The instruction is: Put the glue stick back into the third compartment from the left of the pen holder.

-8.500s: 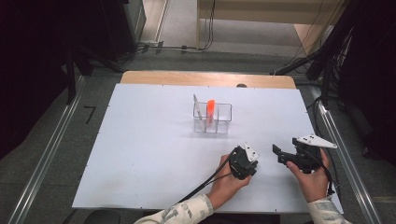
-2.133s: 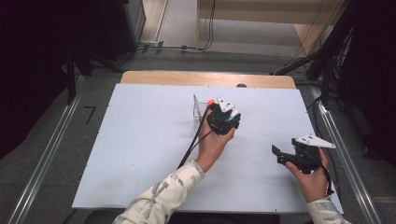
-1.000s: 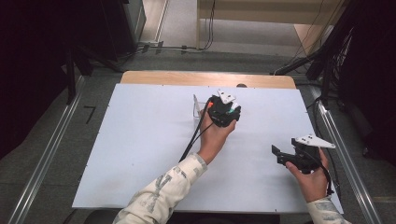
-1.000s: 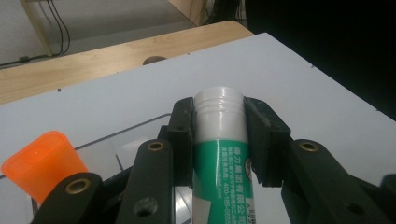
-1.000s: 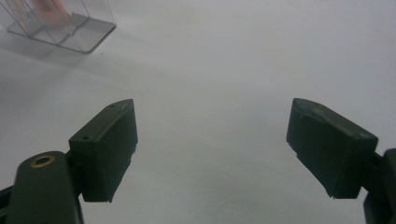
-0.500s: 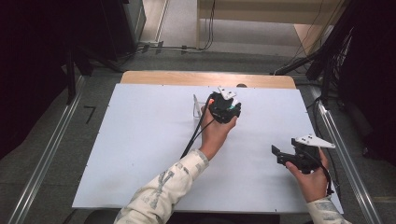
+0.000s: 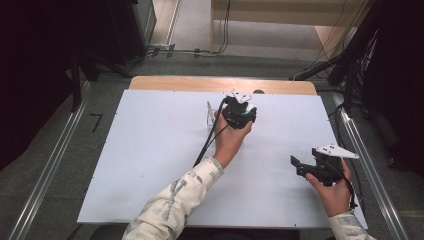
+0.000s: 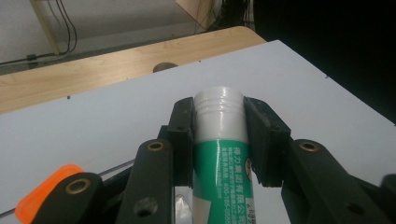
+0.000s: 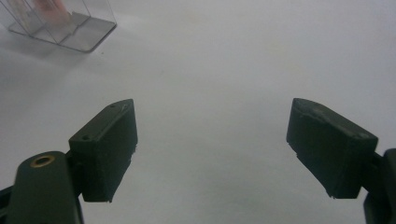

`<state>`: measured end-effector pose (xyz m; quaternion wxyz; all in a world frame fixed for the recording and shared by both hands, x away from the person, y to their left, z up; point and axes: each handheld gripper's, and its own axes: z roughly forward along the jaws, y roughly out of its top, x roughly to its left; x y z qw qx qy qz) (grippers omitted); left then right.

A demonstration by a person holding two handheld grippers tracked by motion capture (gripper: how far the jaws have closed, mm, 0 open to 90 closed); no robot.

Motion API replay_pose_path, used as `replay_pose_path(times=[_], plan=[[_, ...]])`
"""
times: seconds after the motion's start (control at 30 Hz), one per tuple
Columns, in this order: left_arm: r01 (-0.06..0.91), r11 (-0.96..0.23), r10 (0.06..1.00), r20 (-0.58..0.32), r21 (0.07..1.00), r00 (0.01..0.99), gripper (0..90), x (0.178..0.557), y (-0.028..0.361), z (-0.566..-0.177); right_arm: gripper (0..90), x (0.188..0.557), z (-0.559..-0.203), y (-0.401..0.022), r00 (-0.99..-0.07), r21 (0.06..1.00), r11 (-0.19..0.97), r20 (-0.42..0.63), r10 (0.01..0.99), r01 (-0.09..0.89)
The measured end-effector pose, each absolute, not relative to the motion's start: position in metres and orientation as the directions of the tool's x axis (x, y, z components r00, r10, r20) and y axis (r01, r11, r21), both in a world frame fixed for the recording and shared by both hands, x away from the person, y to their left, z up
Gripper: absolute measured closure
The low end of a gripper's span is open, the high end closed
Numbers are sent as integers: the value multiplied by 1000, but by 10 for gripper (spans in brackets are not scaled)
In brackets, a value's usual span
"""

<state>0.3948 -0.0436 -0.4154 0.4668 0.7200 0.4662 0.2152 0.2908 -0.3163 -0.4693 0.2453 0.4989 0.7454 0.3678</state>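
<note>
The table [image 7: 150,165] is covered by a white sheet, with a strip of bare wood [image 7: 200,83] along its far edge at 12 o'clock; in the left gripper view a round hole [image 8: 164,67] shows in that wood. A grey floor [image 7: 50,150] surrounds the table. Metal rails run along it, one [image 7: 47,175] at 9 o'clock and one [image 7: 367,170] at 3 o'clock. Dark equipment [image 7: 70,35] stands at 10 o'clock, and black cables [image 7: 225,20] hang down toward the floor at 12 o'clock. More dark gear and cables [image 7: 360,45] sit at 2 o'clock.
</note>
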Motion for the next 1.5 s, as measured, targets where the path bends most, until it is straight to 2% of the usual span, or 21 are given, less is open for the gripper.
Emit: replay_pose_path(times=[1.5], plan=[[468,-93,885,-142,879,443,657,422,-45,-412,153,291,-470,-316,-389,793,237,0,921,561]])
